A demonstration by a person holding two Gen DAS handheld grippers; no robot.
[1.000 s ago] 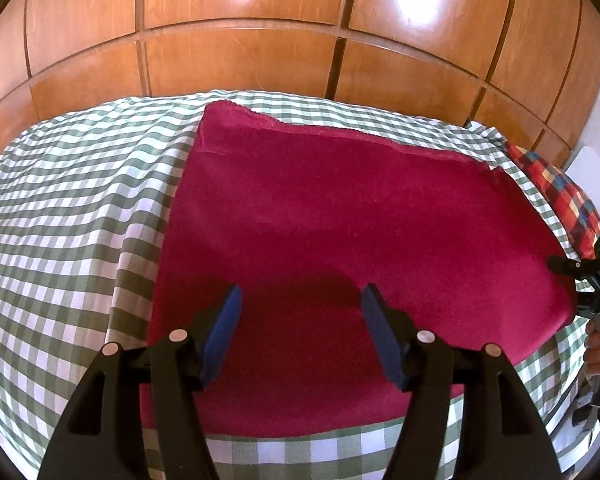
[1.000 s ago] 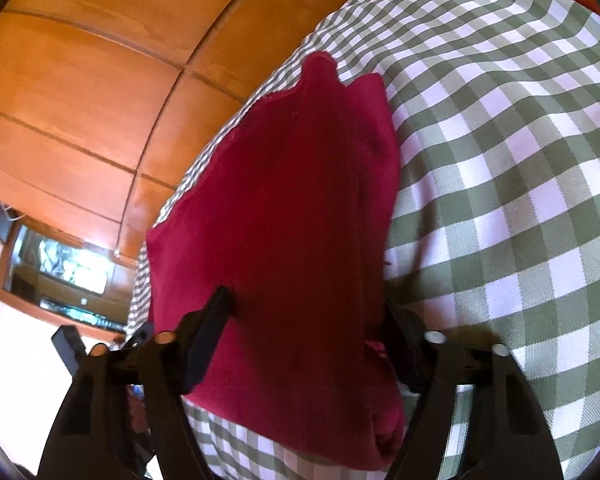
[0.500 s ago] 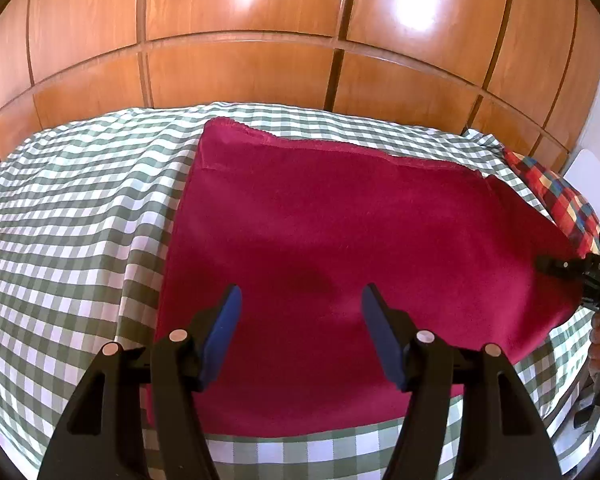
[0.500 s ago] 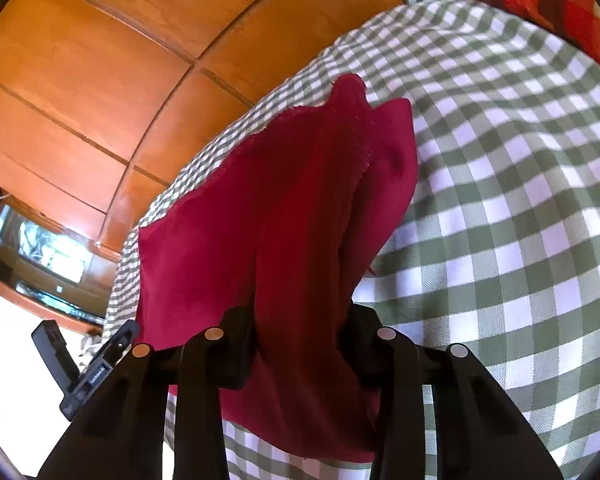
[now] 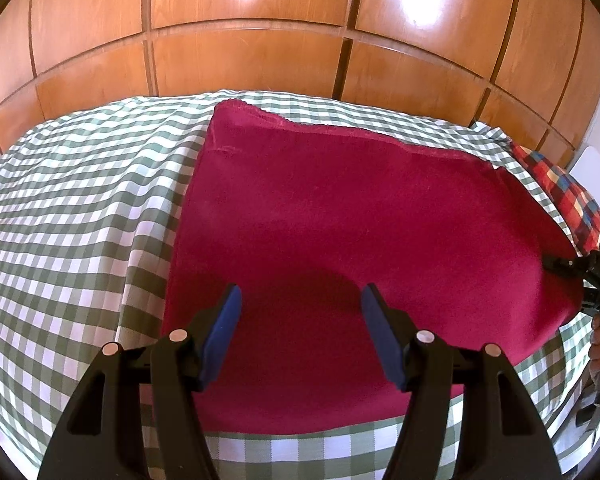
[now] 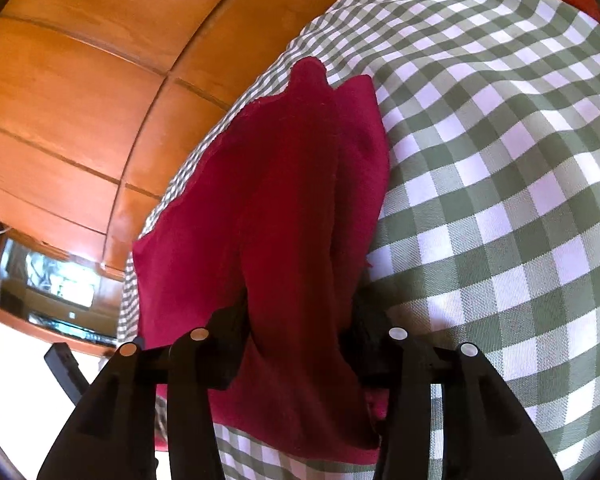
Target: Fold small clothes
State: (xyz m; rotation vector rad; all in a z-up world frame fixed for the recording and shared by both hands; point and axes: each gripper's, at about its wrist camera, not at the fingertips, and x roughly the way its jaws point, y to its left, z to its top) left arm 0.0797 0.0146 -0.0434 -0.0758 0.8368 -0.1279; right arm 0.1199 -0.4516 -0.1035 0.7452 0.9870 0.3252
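Note:
A dark red cloth [image 5: 360,216] lies spread flat on a green and white checked bedcover [image 5: 72,200]. My left gripper [image 5: 300,336] is open above the cloth's near edge, with the blue pads apart and nothing between them. My right gripper [image 6: 296,332] is shut on the right end of the red cloth [image 6: 276,208], which bunches up between its fingers and lifts off the bedcover [image 6: 500,200]. The right gripper also shows at the right edge of the left wrist view [image 5: 560,268], pinching the cloth's end.
A wooden panelled wall [image 5: 300,40] stands behind the bed. A red plaid pillow [image 5: 568,196] lies at the far right of the bed. A television [image 6: 56,284] on a wooden unit sits at the left of the right wrist view.
My right gripper has closed on the right end of the red cloth and raised it into a bunch. My left gripper stays open over the near edge.

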